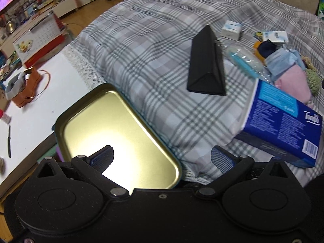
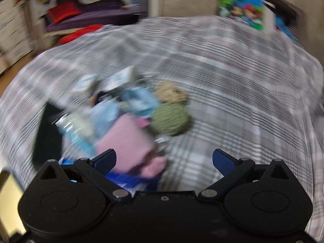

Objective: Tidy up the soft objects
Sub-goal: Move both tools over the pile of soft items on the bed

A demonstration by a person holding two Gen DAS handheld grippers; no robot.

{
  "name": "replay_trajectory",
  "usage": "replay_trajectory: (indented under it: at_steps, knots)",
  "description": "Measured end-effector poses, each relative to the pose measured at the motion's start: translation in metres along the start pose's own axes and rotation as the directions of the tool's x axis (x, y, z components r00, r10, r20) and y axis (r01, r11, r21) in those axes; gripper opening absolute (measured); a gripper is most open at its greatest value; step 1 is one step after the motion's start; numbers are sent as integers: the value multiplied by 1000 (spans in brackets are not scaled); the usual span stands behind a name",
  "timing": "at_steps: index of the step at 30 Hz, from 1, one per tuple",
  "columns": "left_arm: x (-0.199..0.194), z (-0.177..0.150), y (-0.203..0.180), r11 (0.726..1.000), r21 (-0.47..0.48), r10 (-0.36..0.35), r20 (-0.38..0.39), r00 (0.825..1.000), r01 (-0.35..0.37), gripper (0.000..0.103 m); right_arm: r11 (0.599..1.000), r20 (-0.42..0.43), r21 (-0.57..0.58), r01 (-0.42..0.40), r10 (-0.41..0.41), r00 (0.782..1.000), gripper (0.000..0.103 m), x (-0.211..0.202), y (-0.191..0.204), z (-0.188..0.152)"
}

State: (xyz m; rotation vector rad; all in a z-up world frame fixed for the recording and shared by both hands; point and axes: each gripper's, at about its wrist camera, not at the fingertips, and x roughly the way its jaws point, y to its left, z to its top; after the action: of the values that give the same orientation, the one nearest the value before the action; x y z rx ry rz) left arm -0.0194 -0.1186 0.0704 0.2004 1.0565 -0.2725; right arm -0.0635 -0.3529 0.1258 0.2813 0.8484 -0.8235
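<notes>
- Left wrist view: the left claw [image 1: 162, 159] hangs with its 2 fingers spread wide, gripping nothing and touching nothing. Its left finger sits over the empty gold tin tray [image 1: 85, 121], which lies at the edge of the plaid bed cover [image 1: 141, 60], beside the white bench [image 1: 40, 105]. That spot likely makes the tray the collecting place for the soft things.
- Same view: the soft pile lies well apart on the bed at the right: a pink cloth [image 1: 293, 85], a blue cloth [image 1: 283, 62] and a green yarn ball [image 1: 313, 79]. Harder items sit near it: a black triangular case [image 1: 206, 60] and a blue tissue box [image 1: 283, 119].
- Right wrist view: heavily blurred. The right claw [image 2: 164, 162] is also wide apart and empty, hovering just over the pink cloth [image 2: 125, 139]. The green yarn ball [image 2: 171, 118] and a beige one [image 2: 170, 92] lie just beyond, touching each other. Contact with the cloth cannot be told.
</notes>
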Motion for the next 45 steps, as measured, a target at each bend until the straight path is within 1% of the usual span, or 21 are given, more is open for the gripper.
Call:
replay_trajectory:
  at_steps: [3,5,7,8,10,11,13,15,17,20,23,26,29,32,35,38,40,41,43,44,45]
  knots:
    - [3,6,-10,999,17,-31,-7,999,32,99,995,3,89,54,-55,999,102,18,-15,15]
    - [3,11,-15,999,30,-40,-3,999,40,99,987,18,134,91,-95,995,102,29,-19,22]
    - [3,15,-20,998,39,-43,2,999,43,99,979,22,156,134,-139,990,102,42,-20,30]
    - [4,18,-22,998,42,-43,3,999,43,99,977,20,159,142,-147,989,102,48,-18,33]
    - [6,23,-26,998,42,-45,1,999,45,99,977,-1,182,107,-109,994,102,65,-20,41]
    - [9,25,-28,998,43,-48,-1,999,48,99,973,-12,212,91,-91,996,102,71,-22,42]
    - [11,28,-31,997,47,-54,-3,999,54,99,959,-33,273,80,-74,997,102,86,-27,42]
    - [14,32,-36,997,52,-51,0,999,51,99,950,-65,303,71,-53,996,102,99,-27,37]
    - [18,34,-40,997,63,-46,3,999,46,99,952,-106,300,66,-35,994,101,114,-29,33]
    - [24,39,-47,996,76,-53,-1,999,53,99,949,-134,313,14,30,991,101,126,-33,31]
    - [28,43,-53,994,84,-63,-6,998,63,99,953,-132,304,-5,47,990,99,132,-28,33]
    - [29,44,-57,993,94,-66,-3,998,66,99,951,-128,306,-49,92,988,90,132,-25,33]
    - [30,46,-60,993,102,-63,1,998,63,99,945,-119,312,-98,142,983,89,129,-27,32]
    - [33,48,-63,992,101,-71,-8,997,72,99,945,-119,310,-102,145,982,89,131,-24,31]
    - [33,49,-65,992,105,-75,-12,997,76,99,947,-151,305,-98,150,977,87,138,-22,32]
    - [32,48,-68,991,114,-74,-9,997,74,99,950,-162,300,-84,138,977,76,138,-23,32]
    - [32,48,-69,990,115,-77,-8,997,77,99,950,-160,294,-103,155,975,63,136,-25,31]
    - [31,48,-69,990,114,-79,-7,997,79,99,951,-161,289,-110,162,974,58,137,-25,31]
    - [30,49,-68,990,110,-84,-4,996,84,99,953,-161,276,-121,170,972,41,137,-22,30]
    - [30,49,-67,990,105,-90,-3,996,89,99,955,-164,271,-118,166,972,38,137,-22,30]
    - [29,49,-66,991,98,-95,-3,996,94,99,955,-161,271,-118,166,973,38,138,-21,30]
